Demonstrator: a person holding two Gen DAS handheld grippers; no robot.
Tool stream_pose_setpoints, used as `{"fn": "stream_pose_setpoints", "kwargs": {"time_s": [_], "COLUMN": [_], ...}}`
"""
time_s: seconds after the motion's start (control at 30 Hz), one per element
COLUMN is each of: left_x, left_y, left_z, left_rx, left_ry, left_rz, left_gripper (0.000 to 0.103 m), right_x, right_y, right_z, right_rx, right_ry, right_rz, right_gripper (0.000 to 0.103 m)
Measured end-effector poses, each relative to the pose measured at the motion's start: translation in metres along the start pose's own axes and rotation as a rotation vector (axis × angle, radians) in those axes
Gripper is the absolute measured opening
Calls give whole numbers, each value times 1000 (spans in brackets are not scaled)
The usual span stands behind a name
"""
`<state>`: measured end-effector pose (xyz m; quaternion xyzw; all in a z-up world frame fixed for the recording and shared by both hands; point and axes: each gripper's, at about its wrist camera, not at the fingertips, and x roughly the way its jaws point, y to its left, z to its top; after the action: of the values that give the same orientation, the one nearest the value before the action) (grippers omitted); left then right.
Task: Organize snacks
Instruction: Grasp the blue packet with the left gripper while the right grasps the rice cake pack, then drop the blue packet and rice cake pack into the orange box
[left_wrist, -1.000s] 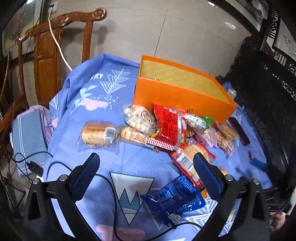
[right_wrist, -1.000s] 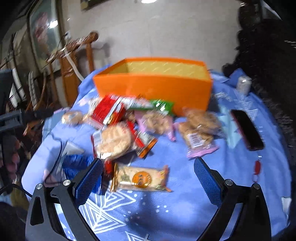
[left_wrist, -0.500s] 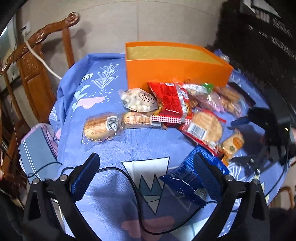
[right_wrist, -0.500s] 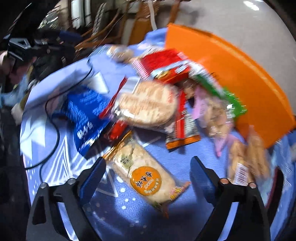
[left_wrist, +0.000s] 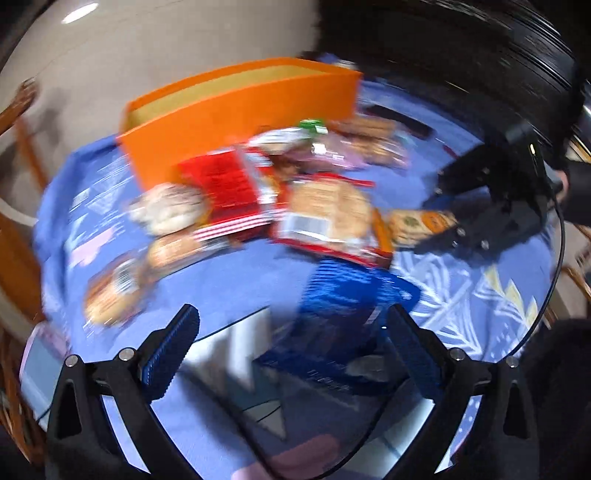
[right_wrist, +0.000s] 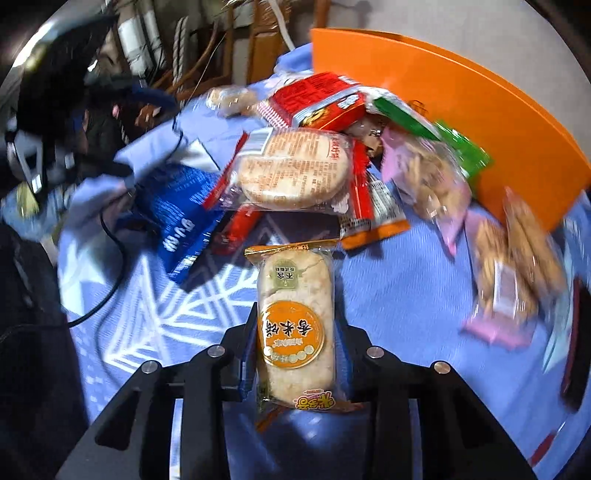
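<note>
The right gripper (right_wrist: 295, 354) grasps 1 rice cracker (right_wrist: 295, 317); the left gripper (left_wrist: 291, 350) is released. The orange box (left_wrist: 236, 110) looks empty, most snacks (right_wrist: 295, 170) remain outside.

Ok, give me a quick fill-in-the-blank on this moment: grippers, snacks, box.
1. The right gripper is shut on the ____.
2. The left gripper is ____, holding nothing.
3. The colour of the box is ____.
4. The blue packet lies nearest the ____ gripper.

Missing words: rice cracker; open; orange; left
</note>
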<state>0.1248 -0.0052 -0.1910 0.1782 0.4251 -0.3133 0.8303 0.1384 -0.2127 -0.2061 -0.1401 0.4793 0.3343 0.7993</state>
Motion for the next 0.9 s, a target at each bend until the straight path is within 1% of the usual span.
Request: {"fn": "stream_pose_setpoints", "kwargs": {"time_s": [0.17, 0.27, 0.33, 0.37, 0.4, 0.43, 0.47, 0.5, 0.57, 0.67, 0.77, 0.9], "left_x": [22, 39, 45, 47, 49, 50, 49, 46, 41, 35, 30, 16], "left_y": [-19, -27, -29, -30, -30, -31, -30, -30, -28, -27, -27, -20], "left_z": [4, 1, -4, -6, -8, -10, -11, -12, -14, -20, -24, -30], "left_rx": [142, 217, 239, 242, 244, 242, 231, 222, 199, 181, 152, 118], "left_ry": [29, 69, 78, 80, 81, 87, 79, 65, 46, 33, 26, 11], "left_rz": [-89, -99, -109, -115, -126, -140, -139, -140, -159, -144, -145, -125], "left_gripper": [99, 99, 99, 96, 90, 73, 71, 66, 63, 62, 62, 62], "right_x": [-9, -13, -17, -18, -19, -19, -17, -18, -21, -24, -26, -33], "right_y": [6, 4, 4, 5, 6, 7, 7, 7, 7, 7, 10, 15], "right_z": [-17, -23, -26, -28, -28, -29, -28, -29, -32, -33, -32, -30], "right_rx": [79, 121, 140, 146, 154, 161, 166, 174, 182, 184, 184, 182], "right_ry": [-17, -27, -29, -30, -32, -34, -35, -38, -40, -46, -56, -73], "right_rz": [6, 1, -9, -13, -20, -25, -28, -32, -34, -39, -38, -37], "right_gripper": [35, 35, 35, 35, 35, 35, 35, 35, 35, 35, 35, 35]}}
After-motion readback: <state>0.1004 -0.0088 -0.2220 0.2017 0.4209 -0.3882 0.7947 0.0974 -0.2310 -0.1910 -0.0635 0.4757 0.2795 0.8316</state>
